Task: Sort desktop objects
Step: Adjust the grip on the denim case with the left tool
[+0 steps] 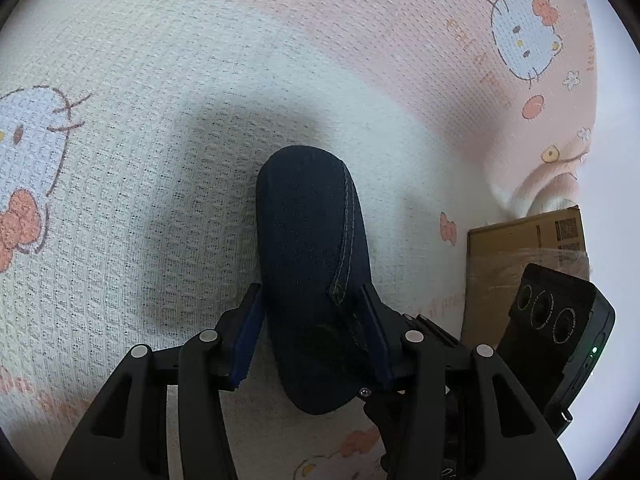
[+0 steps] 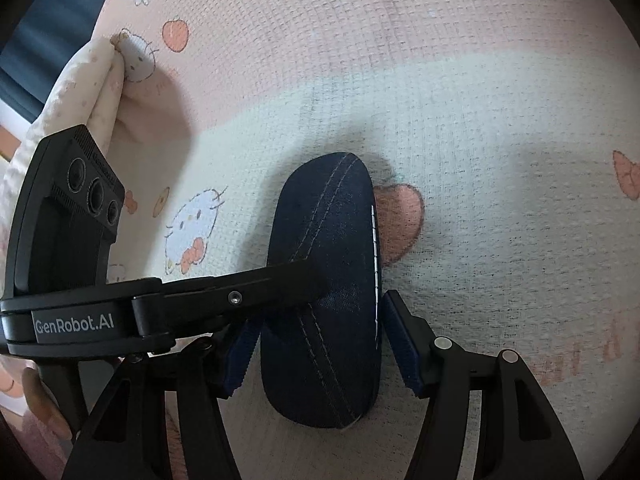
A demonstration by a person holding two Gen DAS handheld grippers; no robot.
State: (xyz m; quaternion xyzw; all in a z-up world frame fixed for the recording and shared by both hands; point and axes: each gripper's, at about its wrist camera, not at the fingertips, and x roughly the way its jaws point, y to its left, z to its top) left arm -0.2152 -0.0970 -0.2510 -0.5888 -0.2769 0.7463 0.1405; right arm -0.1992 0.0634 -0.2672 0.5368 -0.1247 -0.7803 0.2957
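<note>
denim case (image 1: 312, 280) pinched by left hand-held gripper (image 1: 316, 336) | right hand-held gripper (image 2: 320, 344) straddles it, jaws apart, seemingly not touching | cardboard box (image 1: 516, 264) nearby | sorting unfinished

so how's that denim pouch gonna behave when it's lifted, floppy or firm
The denim pouch looks padded and keeps a rounded shape with the left gripper shut on it, so probably fairly firm. Woven cloth with stitched seams should grip well against the ridged pads. Likely light, not fragile.
</note>
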